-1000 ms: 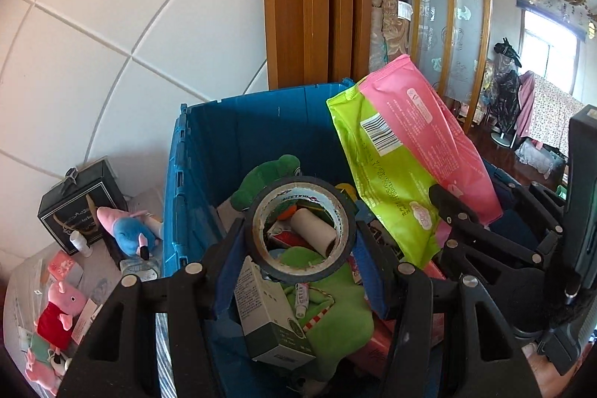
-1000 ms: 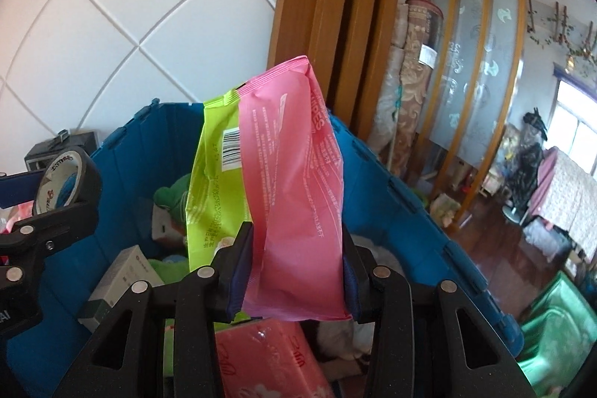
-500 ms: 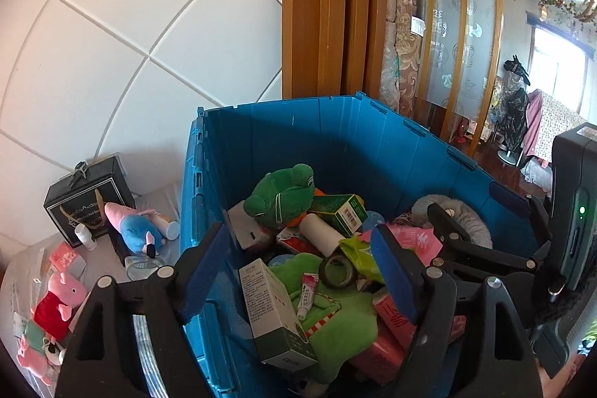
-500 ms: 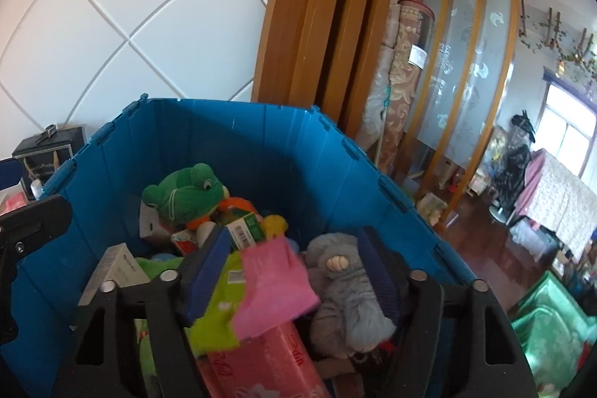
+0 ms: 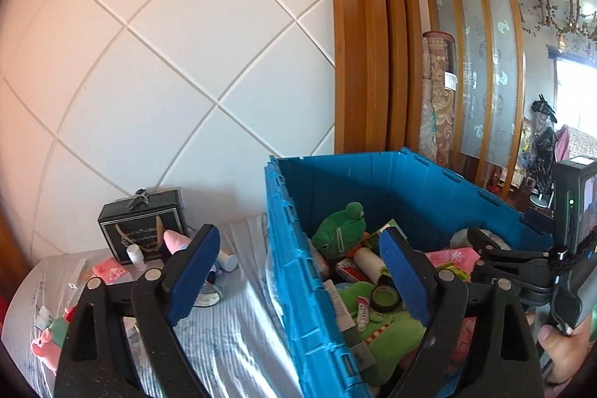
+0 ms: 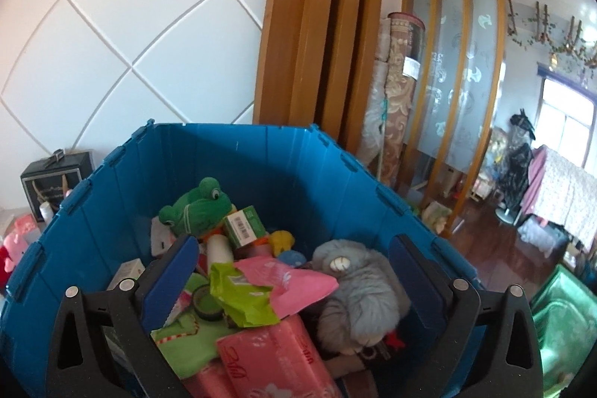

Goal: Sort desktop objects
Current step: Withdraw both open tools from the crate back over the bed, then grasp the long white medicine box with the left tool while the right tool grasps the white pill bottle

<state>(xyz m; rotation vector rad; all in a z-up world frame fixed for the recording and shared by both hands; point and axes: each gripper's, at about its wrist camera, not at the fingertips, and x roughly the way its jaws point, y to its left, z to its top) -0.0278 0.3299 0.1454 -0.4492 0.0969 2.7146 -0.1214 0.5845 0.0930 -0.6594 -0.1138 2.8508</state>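
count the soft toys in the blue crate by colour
green frog plush: 1
grey furry plush: 1
total showing in the blue crate: 2; others may be buried under the packs.

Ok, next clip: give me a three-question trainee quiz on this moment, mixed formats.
1. True or false: the left gripper holds the tape roll.
2. What lies directly on the pink-and-green packet's right in the right wrist view? A) grey plush B) green frog plush C) black gift box
3. Fill in: the right gripper fingers are ____.

Key: 1 false; 2 A; 3 open.
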